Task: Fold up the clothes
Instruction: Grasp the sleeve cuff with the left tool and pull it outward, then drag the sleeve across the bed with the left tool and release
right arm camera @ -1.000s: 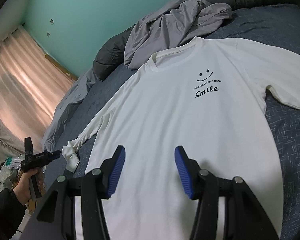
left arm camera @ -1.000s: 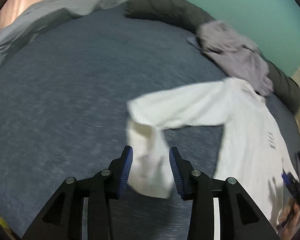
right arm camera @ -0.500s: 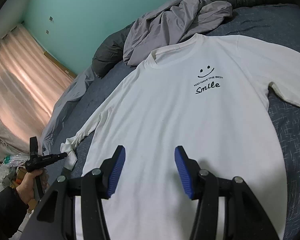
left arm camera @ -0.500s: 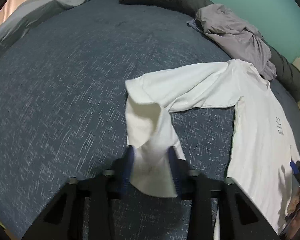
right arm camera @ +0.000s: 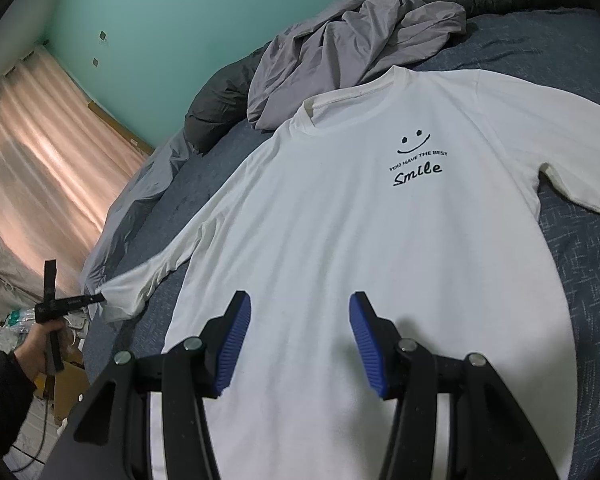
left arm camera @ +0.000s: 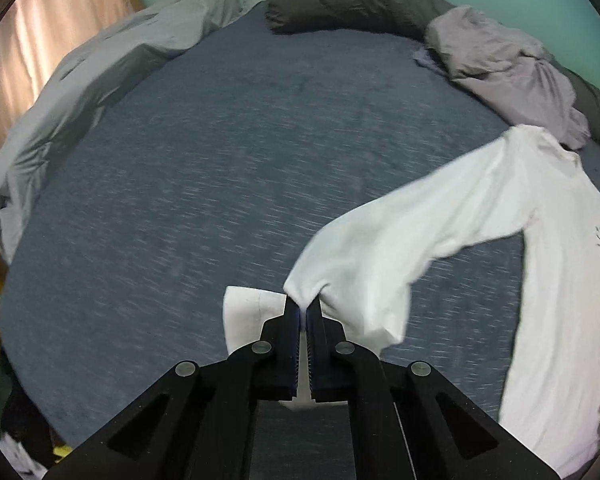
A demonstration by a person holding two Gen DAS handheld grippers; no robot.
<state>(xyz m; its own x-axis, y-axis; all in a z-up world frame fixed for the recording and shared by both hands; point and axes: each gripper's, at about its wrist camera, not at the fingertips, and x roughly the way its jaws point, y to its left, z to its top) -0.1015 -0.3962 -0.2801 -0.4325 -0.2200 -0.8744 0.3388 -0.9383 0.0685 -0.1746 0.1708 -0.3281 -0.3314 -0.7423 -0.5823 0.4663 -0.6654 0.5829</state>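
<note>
A white long-sleeved shirt [right arm camera: 360, 248] with a black smiley and "Smile" print lies face up on the dark blue bed [left arm camera: 220, 160]. My left gripper [left arm camera: 303, 312] is shut on the end of the shirt's left sleeve [left arm camera: 400, 240], which stretches up and right to the shirt body [left arm camera: 560, 300]. In the right wrist view the left gripper [right arm camera: 96, 299] pinches the sleeve end at the bed's left edge. My right gripper [right arm camera: 300, 340] is open and empty, low over the shirt's lower front. The other sleeve [right arm camera: 580, 184] lies out to the right.
A crumpled grey garment [right arm camera: 340, 52] lies just beyond the shirt's collar, against a dark rolled duvet [left arm camera: 360, 0]. A light grey blanket [left arm camera: 100, 92] is bunched along the bed's left side. A pink curtain [right arm camera: 40, 160] and clutter stand beyond the left edge.
My left gripper has closed on the sleeve end, which was lying between its open fingers, and pulled the sleeve out straighter. My right gripper stays open over the shirt.
</note>
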